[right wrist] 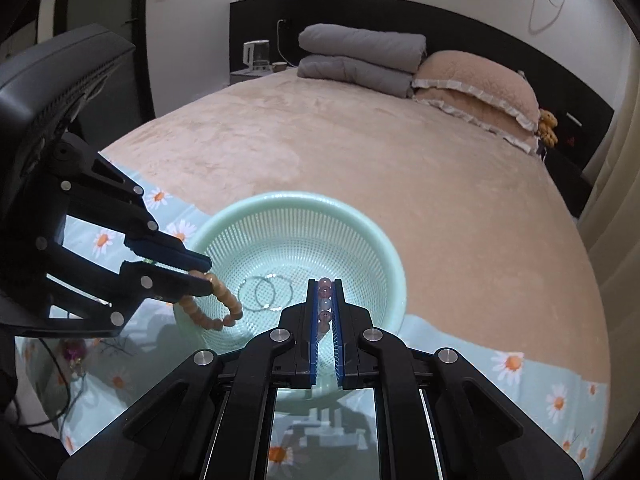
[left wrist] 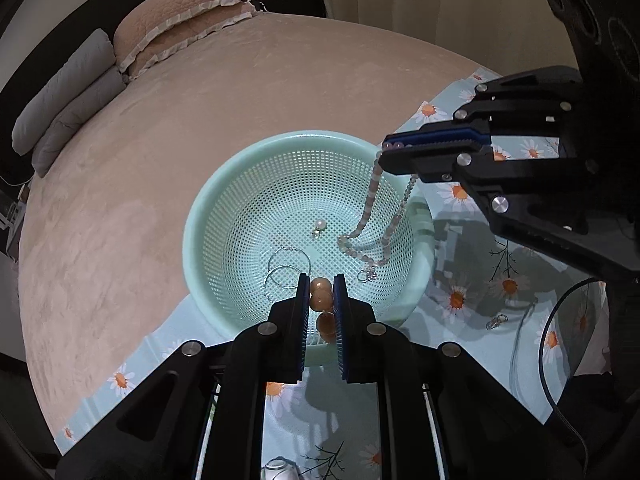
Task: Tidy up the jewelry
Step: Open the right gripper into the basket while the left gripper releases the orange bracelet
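A mint-green mesh basket [left wrist: 240,184] stands on a daisy-print cloth on the bed; it also shows in the right wrist view [right wrist: 360,224]. My left gripper [left wrist: 322,280] is shut on a tan bead bracelet [left wrist: 321,300], which hangs over the basket's near rim [right wrist: 216,312]. My right gripper [left wrist: 386,152] is shut on a pale bead necklace [left wrist: 368,208] whose lower end rests coiled on the basket floor; its beads show between the fingers [right wrist: 325,300]. Two silver hoop earrings [left wrist: 286,266] and a pearl earring [left wrist: 319,225] lie in the basket.
A small silver piece [left wrist: 496,322] lies on the daisy cloth [left wrist: 460,300] right of the basket. A purple item [right wrist: 74,350] lies on the cloth at left. Pillows [right wrist: 476,80] and folded grey quilts [right wrist: 360,56] sit at the bed's head.
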{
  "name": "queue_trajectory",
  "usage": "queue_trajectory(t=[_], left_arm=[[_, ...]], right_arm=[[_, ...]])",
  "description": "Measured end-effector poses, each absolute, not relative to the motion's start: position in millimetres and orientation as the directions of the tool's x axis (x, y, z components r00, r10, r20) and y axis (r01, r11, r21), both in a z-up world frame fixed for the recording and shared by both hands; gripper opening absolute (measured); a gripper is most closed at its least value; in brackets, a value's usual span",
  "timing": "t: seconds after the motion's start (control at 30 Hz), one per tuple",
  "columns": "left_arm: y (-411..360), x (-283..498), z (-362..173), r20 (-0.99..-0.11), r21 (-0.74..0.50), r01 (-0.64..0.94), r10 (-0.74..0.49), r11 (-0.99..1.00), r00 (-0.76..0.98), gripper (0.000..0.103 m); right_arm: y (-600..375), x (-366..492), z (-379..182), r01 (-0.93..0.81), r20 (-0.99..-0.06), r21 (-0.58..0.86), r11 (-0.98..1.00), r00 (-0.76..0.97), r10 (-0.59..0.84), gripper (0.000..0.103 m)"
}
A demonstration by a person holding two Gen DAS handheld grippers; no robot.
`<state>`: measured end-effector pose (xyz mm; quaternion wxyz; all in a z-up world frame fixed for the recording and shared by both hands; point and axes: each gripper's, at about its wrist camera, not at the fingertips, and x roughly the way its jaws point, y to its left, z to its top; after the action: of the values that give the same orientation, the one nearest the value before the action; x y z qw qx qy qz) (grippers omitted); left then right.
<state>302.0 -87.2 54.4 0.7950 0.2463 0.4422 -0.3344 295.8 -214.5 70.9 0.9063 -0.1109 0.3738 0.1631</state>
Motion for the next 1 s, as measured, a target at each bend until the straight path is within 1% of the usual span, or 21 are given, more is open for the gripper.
queue_trajectory(t=[0.17, 0.23, 0.27, 0.3, 0.33, 0.37, 0.4, 0.43, 0.47, 0.5, 0.53, 0.57, 0.7, 0.83, 0.97, 1.0], left_arm=[[-88.2, 309.3, 32.7, -0.879, 0.05, 0.74, -0.322, 0.671, 0.352, 0.013], [-87.1, 310.6, 27.4, -0.879, 0.039, 0.733, -0.326, 0.679, 0.349, 0.015], [-85.0, 310.9, 27.5, -0.875, 0.041, 0.729, -0.328, 0.683, 0.356, 0.02], [-80.8, 310.3, 30.0, -0.866, 0.054, 0.724, -0.329, 0.687, 0.376, 0.025], [-75.3, 308.0, 34.5, -0.858, 0.075, 0.717, -0.322, 0.693, 0.401, 0.046], [-69.7, 305.1, 40.2, -0.845, 0.104, 0.709, -0.315, 0.697, 0.433, 0.07], [-63.1, 300.2, 47.1, -0.827, 0.132, 0.704, -0.314, 0.697, 0.466, 0.078], [-56.1, 295.0, 53.9, -0.812, 0.152, 0.702, -0.317, 0.696, 0.49, 0.085], [-48.6, 289.7, 60.3, -0.8, 0.166, 0.699, -0.32, 0.695, 0.507, 0.089], [-41.1, 283.3, 66.3, -0.791, 0.18, 0.696, -0.318, 0.695, 0.523, 0.092], [-34.0, 276.6, 71.3, -0.78, 0.199, 0.688, -0.312, 0.698, 0.542, 0.098], [-27.2, 269.6, 74.9, -0.772, 0.211, 0.68, -0.307, 0.702, 0.556, 0.097], [-8.1, 236.8, 72.4, -0.773, 0.242, 0.684, -0.288, 0.689, 0.565, 0.097], [5.3, 205.3, 47.7, -0.799, 0.284, 0.705, -0.246, 0.65, 0.549, 0.097], [16.3, 169.0, 15.1, -0.831, 0.32, 0.726, -0.188, 0.609, 0.524, 0.097], [20.6, 161.2, 9.0, -0.835, 0.319, 0.731, -0.186, 0.603, 0.517, 0.097]], right_arm=[[-217.7, 300.0, 43.2, -0.366, -0.747, -0.031, 0.93, 0.626, 0.222, 0.007], [-218.1, 298.4, 38.5, -0.363, -0.75, -0.047, 0.931, 0.628, 0.207, 0.008], [-219.2, 296.2, 37.9, -0.356, -0.747, -0.059, 0.933, 0.635, 0.196, 0.012], [-221.9, 293.5, 38.3, -0.346, -0.743, -0.071, 0.936, 0.644, 0.182, 0.023], [-226.7, 288.9, 39.6, -0.337, -0.735, -0.085, 0.938, 0.657, 0.169, 0.031], [-231.0, 282.9, 41.8, -0.336, -0.725, -0.098, 0.937, 0.668, 0.165, 0.045], [-236.0, 276.0, 45.1, -0.338, -0.712, -0.113, 0.934, 0.683, 0.161, 0.054], [-239.9, 267.5, 47.7, -0.34, -0.699, -0.133, 0.931, 0.698, 0.155, 0.057], [-243.9, 259.9, 49.4, -0.348, -0.693, -0.15, 0.925, 0.705, 0.153, 0.062], [-246.3, 252.3, 50.2, -0.358, -0.693, -0.167, 0.919, 0.705, 0.149, 0.07], [-247.8, 243.7, 49.8, -0.367, -0.695, -0.186, 0.911, 0.705, 0.142, 0.075], [-249.2, 235.8, 48.2, -0.375, -0.697, -0.204, 0.904, 0.704, 0.135, 0.08], [-248.4, 205.1, 31.5, -0.395, -0.714, -0.23, 0.889, 0.689, 0.122, 0.081], [-242.3, 172.2, 5.9, -0.39, -0.698, -0.256, 0.885, 0.708, 0.11, 0.085], [-232.8, 141.7, -17.0, -0.383, -0.686, -0.318, 0.867, 0.724, 0.068, 0.085], [-232.7, 136.6, -19.9, -0.385, -0.69, -0.311, 0.869, 0.721, 0.073, 0.085]])
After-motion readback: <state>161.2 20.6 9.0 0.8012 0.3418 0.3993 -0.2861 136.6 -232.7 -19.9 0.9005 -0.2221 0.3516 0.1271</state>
